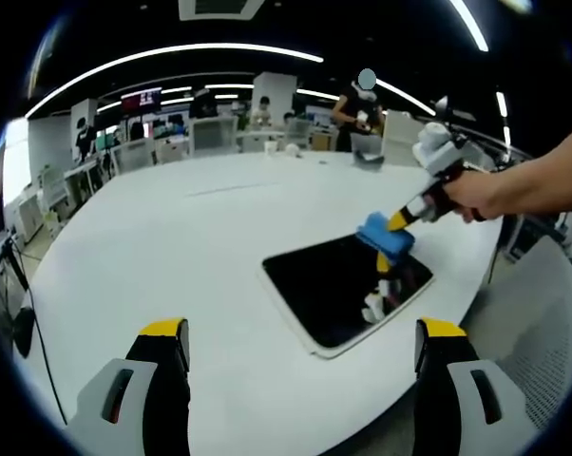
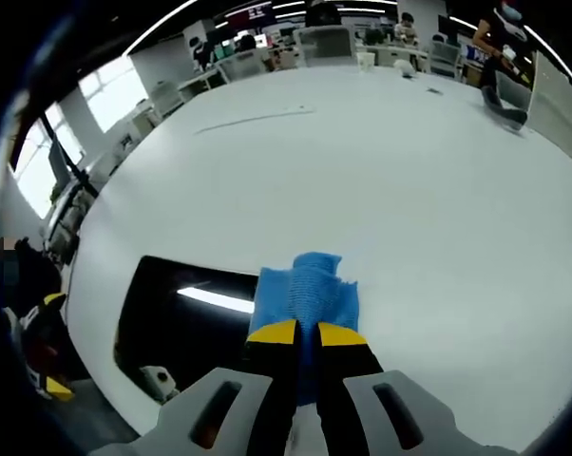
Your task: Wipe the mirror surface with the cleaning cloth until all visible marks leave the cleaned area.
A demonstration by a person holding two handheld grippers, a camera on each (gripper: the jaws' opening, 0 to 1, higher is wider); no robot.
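Wiping appears to be under way: the blue cleaning cloth (image 2: 307, 290) is pressed on the mirror (image 2: 172, 318) at its far right edge, partly lapping onto the white table (image 2: 381, 171). No marks can be made out on the dark glass, which reflects ceiling lights, so it cannot be told how much is already clean; the larger part of the surface, towards nine o'clock of the cloth in the right gripper view, is judged still to be covered.

The right gripper (image 1: 400, 231) is clamped on the cloth, its yellow-tipped jaws closed tight on the fabric, and it is angled down from two o'clock in the left gripper view, with the person's hand (image 1: 476, 195) and forearm extended behind it.

The left gripper (image 1: 305, 344) is held back near the mirror's near edge, jaws spread wide and holding nothing.
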